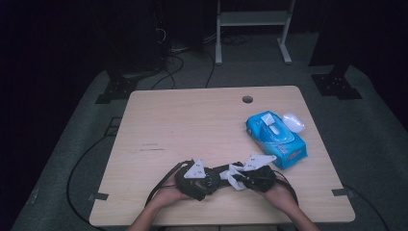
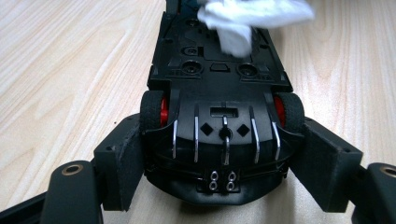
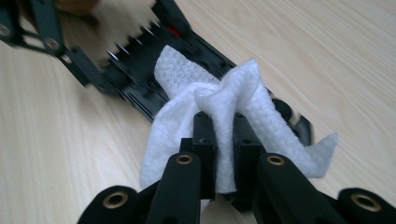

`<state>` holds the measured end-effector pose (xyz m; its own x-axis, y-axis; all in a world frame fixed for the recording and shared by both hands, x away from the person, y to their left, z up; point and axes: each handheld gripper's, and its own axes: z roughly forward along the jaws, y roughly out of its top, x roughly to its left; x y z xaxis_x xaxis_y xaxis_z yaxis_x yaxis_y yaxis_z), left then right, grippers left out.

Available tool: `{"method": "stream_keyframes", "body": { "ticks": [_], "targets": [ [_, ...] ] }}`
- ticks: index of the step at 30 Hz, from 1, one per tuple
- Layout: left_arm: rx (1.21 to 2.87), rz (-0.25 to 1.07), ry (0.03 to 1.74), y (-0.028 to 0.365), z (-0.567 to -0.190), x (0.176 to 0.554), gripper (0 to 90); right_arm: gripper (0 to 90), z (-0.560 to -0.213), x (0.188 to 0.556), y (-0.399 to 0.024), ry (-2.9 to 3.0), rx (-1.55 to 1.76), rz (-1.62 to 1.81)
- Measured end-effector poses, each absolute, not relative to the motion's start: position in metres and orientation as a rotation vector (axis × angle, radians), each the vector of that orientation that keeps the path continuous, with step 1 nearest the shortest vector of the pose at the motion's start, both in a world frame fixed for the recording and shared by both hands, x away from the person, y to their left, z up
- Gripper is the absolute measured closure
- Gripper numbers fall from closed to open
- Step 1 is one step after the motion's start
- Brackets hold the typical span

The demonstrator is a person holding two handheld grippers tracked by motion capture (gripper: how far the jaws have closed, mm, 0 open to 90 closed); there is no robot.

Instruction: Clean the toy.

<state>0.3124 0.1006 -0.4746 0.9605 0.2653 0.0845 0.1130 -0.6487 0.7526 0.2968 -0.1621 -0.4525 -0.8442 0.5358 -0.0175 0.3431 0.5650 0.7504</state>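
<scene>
Here, near the desk's [image 1: 159,120] front edge, the left gripper [image 2: 224,163] clamps the upturned toy car [image 2: 219,98] by its end, its long axis running straight toward the right gripper [image 3: 223,140], whose jaws pinch a white wipe [image 3: 219,100] against the underside.

We see our right gripper [image 3: 224,140] squeezing a white wipe [image 3: 243,102] between its two black jaws. The wipe bunches up above the jaws and hangs down on both sides. It rests on a black toy car [image 3: 154,70] that lies on the light wooden worktop [image 3: 327,46]. The far end of the car looks blurry.
</scene>
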Motion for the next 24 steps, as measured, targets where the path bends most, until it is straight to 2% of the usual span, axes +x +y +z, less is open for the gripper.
{"method": "stream_keyframes", "body": {
  "ticks": [6, 12, 18, 24],
  "targets": [
    [2.273, 0.232, 0.266, 0.101, -0.475, 0.313, 24.5, 82.6, -0.46, 0.297, -0.196, 2.523, 0.859, 1.098],
    [2.274, 0.231, 0.277, 0.101, -0.476, 0.314, 24.5, 82.6, -0.455, 0.294, -0.179, 2.545, 0.775, 1.144],
    [2.279, 0.233, 0.275, 0.101, -0.476, 0.314, 24.5, 82.6, -0.454, 0.317, -0.18, 2.491, 0.863, 1.117],
    [2.262, 0.221, 0.282, 0.103, -0.475, 0.315, 24.6, 82.5, -0.456, 0.325, -0.181, 2.484, 0.89, 1.1]
  ]
}}
